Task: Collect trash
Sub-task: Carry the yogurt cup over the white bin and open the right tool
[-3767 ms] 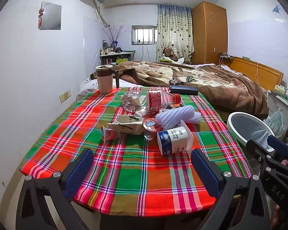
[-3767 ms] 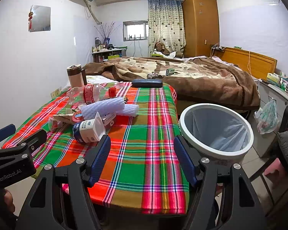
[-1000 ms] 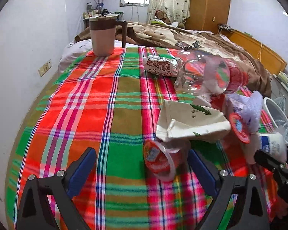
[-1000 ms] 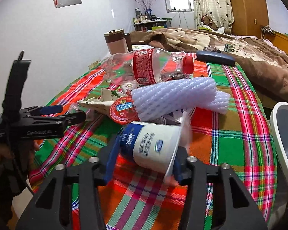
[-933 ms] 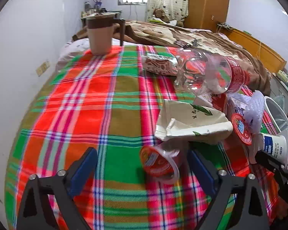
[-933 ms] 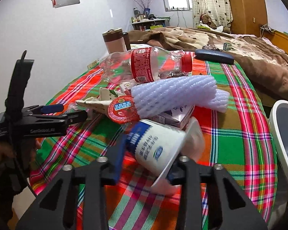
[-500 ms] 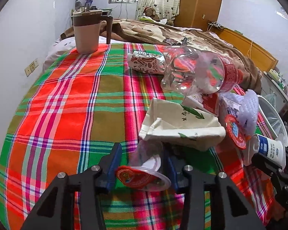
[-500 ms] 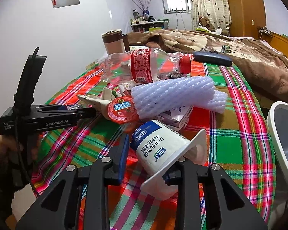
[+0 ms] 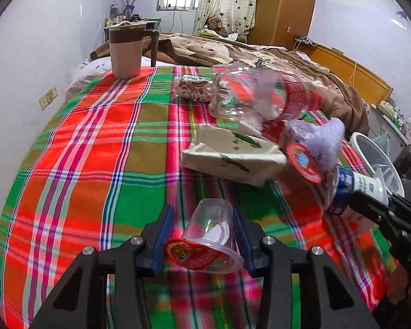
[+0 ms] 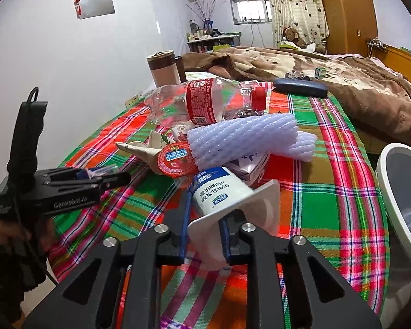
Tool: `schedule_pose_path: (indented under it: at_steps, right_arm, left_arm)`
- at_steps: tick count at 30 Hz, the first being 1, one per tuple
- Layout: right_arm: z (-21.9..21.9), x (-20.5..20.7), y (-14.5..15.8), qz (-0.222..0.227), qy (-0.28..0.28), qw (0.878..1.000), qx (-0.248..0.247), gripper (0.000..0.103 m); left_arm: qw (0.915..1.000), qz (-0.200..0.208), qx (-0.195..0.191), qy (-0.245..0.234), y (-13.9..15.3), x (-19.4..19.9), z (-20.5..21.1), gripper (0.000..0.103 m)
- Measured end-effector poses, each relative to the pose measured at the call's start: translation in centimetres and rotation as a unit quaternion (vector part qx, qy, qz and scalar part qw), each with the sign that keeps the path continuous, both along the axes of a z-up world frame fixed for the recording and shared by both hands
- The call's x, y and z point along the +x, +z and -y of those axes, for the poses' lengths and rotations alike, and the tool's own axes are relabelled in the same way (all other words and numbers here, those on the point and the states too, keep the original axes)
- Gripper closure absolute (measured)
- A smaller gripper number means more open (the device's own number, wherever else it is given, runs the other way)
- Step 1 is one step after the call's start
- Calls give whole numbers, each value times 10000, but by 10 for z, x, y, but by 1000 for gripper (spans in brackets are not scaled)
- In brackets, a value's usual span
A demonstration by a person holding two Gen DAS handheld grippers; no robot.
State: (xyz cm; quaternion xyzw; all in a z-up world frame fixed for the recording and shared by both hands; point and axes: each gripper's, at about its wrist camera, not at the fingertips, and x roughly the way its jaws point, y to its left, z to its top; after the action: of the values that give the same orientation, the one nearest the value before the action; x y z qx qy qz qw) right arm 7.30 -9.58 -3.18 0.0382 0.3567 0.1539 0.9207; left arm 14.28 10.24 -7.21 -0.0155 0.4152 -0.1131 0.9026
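On the plaid tablecloth (image 9: 96, 142), red, green and orange, trash lies heaped toward the side nearest the white bin (image 10: 391, 181); behind the cloth a bed with a brown blanket (image 10: 342, 87) fills the room, a wooden wardrobe (image 9: 282, 5) against the back wall. Left gripper (image 9: 204, 229) is pinched on a clear jelly cup (image 9: 209, 224) with a red foil lid, held tilted just above the cloth. Right gripper (image 10: 204, 220): jaws closing, pads pressed against a white yogurt cup (image 10: 219, 192) with a blue band and Chinese print, its square rim toward the camera. Just beyond the yogurt cup: a red round lid (image 10: 176, 160), white foam netting (image 10: 243, 139), a flattened paper carton (image 9: 230, 159) and a clear bottle (image 10: 205, 104) with a red label, text too small to read. "GenRobot.AI" is printed on the left gripper body. Left of the heap the cloth is bare up to a lidded mug (image 9: 126, 52) at its far edge; the bin stands just beside the cloth's right edge
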Motion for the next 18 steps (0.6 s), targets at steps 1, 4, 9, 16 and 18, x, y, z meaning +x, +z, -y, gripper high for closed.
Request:
schedule_pose_path:
  at_steps: [1,4,9,16,18]
  right_arm:
    - [1,-1,1,11,-8,10000,19,86]
    - [6,-5,4,67,-58,9999,104,86]
    - [17,-14,11,190,-98,9996,203,89]
    - [35,-27,24,409,-239,9986,219,89]
    - [41,-31,28,474,-287,9983,200,89]
  left_arm:
    - [10000,31,14,-12,2,-4,2,59]
    - [9999,97,3,-35,9,-14,8,59]
    - [9995,288,-21,-113,26,-33,23,59]
    - [9977,576,-62,-352,53,-50,54,59]
    - [9971,628,-49,-422,58,-52,64,59]
